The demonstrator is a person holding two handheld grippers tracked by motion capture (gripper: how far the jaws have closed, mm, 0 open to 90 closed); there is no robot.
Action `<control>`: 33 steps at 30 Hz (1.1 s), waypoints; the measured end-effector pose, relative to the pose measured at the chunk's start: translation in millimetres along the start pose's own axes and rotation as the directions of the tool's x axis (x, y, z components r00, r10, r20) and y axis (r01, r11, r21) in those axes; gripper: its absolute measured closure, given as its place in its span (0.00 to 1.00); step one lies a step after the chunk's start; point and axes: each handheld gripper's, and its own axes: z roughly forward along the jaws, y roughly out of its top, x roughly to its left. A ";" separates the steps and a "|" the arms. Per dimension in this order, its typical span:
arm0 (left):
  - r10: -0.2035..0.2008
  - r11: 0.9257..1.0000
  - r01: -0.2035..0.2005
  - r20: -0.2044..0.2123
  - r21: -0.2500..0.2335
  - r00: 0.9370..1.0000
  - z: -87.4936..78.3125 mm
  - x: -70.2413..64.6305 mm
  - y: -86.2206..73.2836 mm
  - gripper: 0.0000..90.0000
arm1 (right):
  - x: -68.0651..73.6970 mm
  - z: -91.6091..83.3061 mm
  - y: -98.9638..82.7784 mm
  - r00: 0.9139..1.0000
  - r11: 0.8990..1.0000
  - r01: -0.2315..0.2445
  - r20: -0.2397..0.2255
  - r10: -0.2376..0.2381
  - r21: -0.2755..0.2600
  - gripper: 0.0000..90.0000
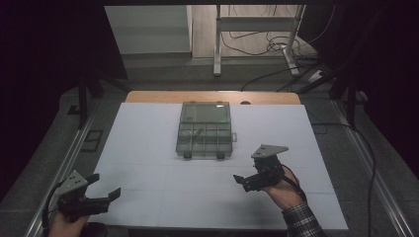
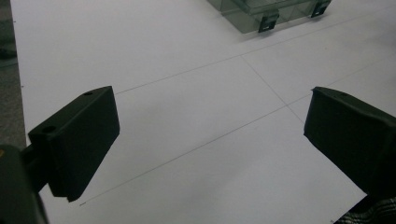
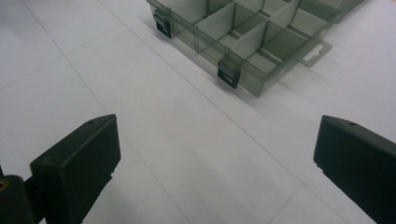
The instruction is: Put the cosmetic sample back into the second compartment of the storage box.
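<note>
The clear compartment organizer box [image 1: 204, 129] is lying open at the frame's centre on the white tabletop [image 1: 148, 148]. I am holding my left tongs [image 1: 105, 186] lower left and right tongs [image 1: 241, 181] lower right, both spread apart, gripping nothing.

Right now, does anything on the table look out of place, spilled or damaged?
Nothing stands out. The compartment box lies flat and square on the white table, lid open, with one small item inside. Both tools, left and right, are open and apart from it.
</note>
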 end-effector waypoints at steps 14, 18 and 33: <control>-0.007 1.000 0.007 -0.002 -0.004 1.000 -0.6 0.4 -0.2 0.04 | -1.3 -26.6 -27.0 0.998 1.000 -0.017 0.061 0.016 0.005 0.01; -0.009 1.000 0.009 -0.003 -0.006 1.000 -0.7 0.5 -0.4 0.04 | -3.3 -35.8 -35.5 0.996 0.999 -0.036 0.079 0.036 -0.003 0.01; -0.018 1.000 0.018 -0.009 -0.010 1.000 -1.4 0.9 -0.7 0.03 | -12.5 -71.4 -68.7 0.980 0.991 -0.123 0.149 0.130 -0.059 0.01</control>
